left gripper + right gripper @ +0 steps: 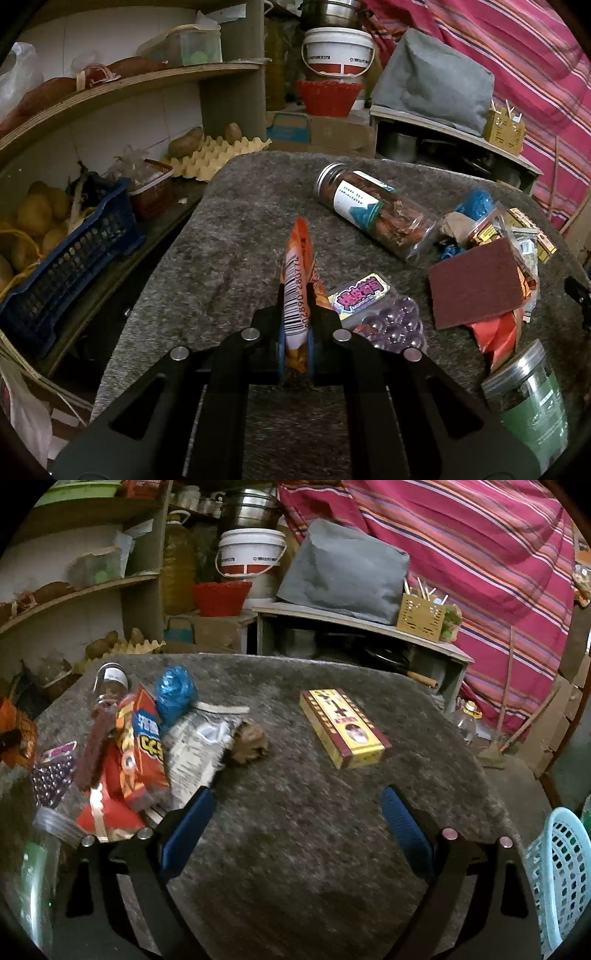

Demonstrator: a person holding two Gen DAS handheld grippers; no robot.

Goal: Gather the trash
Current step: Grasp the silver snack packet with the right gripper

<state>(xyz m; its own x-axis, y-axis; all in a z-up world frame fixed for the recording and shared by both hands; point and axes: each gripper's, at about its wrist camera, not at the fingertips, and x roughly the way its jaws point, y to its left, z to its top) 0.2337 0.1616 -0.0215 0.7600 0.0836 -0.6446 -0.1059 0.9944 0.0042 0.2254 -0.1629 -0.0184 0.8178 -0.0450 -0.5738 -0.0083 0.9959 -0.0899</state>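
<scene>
The left gripper [295, 325] is clamped on an orange wrapper [300, 280], which stands up between its jaws above the grey table [240, 221], its barcode side facing the camera. Just right of the wrapper lie a pack of purple beads [384, 317] and, further right, a maroon scrub pad [476, 284] resting on a heap of wrappers. Beyond the wrapper a clear jar [373, 210] lies on its side, with a blue bag [476, 203] to its right. A green jar [528, 398] stands at the table's near right edge. Left of the table sits a blue crate [74, 258] of potatoes.

The right gripper [299, 812] hangs above the table with its jaws wide apart and nothing between them. Ahead of it, slightly right, a yellow box [343, 727] lies flat on the table. Left of the box are a brown crumpled wad [251, 742], a silver wrapper [195, 746], a red snack bag [144, 746] and the blue bag [175, 694], all bunched together. A light-blue basket [557, 867] stands off the table's right edge
</scene>
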